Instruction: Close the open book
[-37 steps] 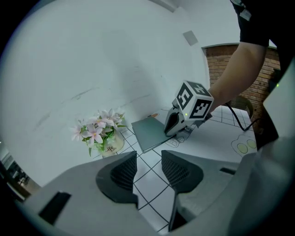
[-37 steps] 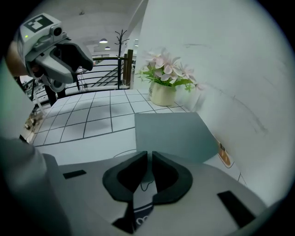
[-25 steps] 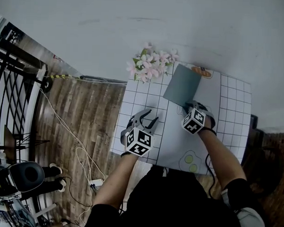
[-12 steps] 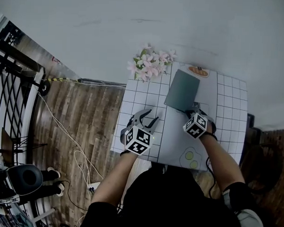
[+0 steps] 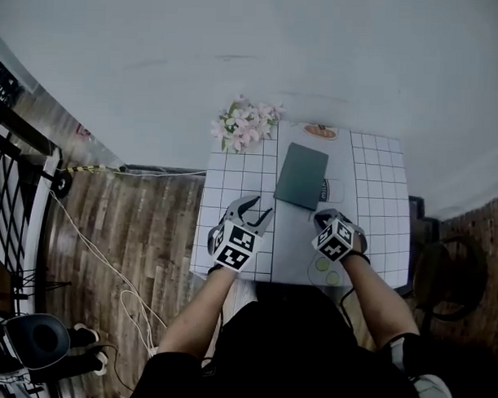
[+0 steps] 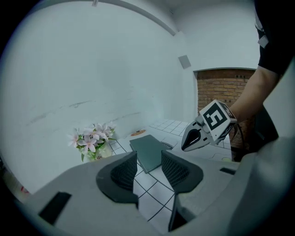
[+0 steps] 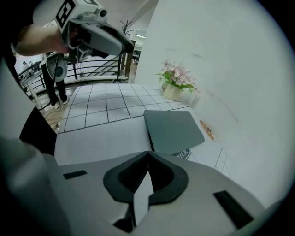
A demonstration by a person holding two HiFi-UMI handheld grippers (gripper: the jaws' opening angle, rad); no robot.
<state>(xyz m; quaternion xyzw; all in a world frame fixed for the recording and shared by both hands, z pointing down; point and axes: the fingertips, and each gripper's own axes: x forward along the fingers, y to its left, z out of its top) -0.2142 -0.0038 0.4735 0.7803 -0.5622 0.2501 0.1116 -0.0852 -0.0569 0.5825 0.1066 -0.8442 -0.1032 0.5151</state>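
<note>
Left gripper over gridded table, pointing forward and tilted down, jaws wide apart, nothing between them. Pink flowers at back-left corner. Closed dark book lies flat mid-table, partly covering print too small to read. Right gripper just on the book's near side, apart from it, pointing steeply down, jaws together, empty

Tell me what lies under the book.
The closed book lies flat on a white mat, which covers part of a gridded tablecloth. A milk print on the mat peeks out at the book's edge. The rest of it, and anything else beneath, is covered.
</note>
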